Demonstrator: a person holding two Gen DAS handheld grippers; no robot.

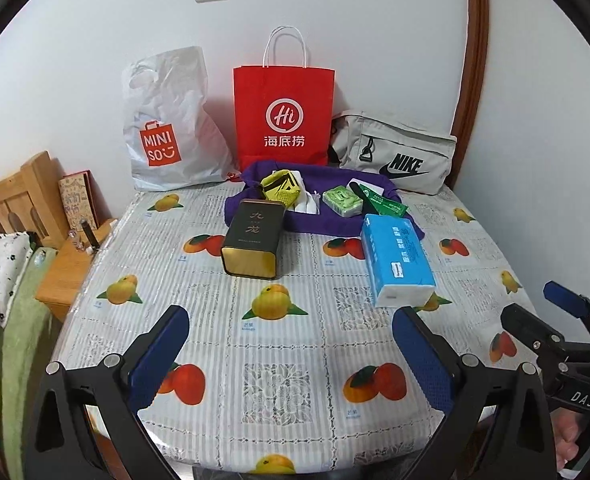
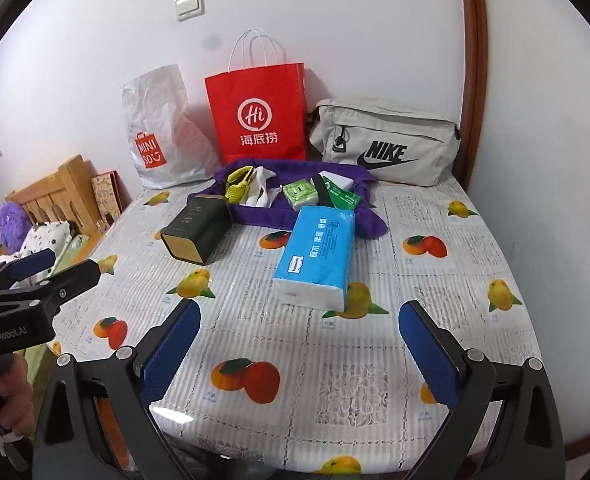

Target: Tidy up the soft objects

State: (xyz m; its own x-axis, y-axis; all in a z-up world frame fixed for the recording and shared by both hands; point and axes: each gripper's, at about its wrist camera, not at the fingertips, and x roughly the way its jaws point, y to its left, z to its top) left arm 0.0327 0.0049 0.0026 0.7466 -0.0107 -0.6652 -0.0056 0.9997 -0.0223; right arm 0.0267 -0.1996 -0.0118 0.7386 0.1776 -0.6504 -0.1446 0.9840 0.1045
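Both grippers hang low over the near edge of the table (image 1: 287, 360), apart from every object. Left gripper (image 1: 291, 344): jaws spread wide, nothing between them. Right gripper (image 2: 299, 340): likewise spread and empty.

Soft things sit mid-table and farther back. Blue tissue pack (image 2: 317, 256) lies flat, its far end resting on the edge of the purple cloth (image 2: 369, 222). On that cloth: a yellow-green mesh piece (image 1: 281, 190), a white cloth (image 1: 307, 198), a small green tissue packet (image 1: 341, 200) and a green flat packet (image 1: 385, 202). A dark tin (image 1: 253, 240) lies on its side at the cloth's left end. Against the wall: white plastic bag (image 1: 171, 128), red paper bag (image 1: 283, 112), grey pouch (image 1: 399, 152).

Which bag is meant to receive the items cannot be told; this layout fits items awaiting packing or items just laid out on the cloth.

Handling judgement, whichever soft item is taken:
- Tissue pack: close across the narrow width near its middle, so it does not sag at the ends.
- Squeeze lightly; the wrapper will dimple and slip.
- Mesh piece and white cloth look tangled, though the view is small here; pinch one alone.
- Steady the receiving bag's mouth with the other gripper.
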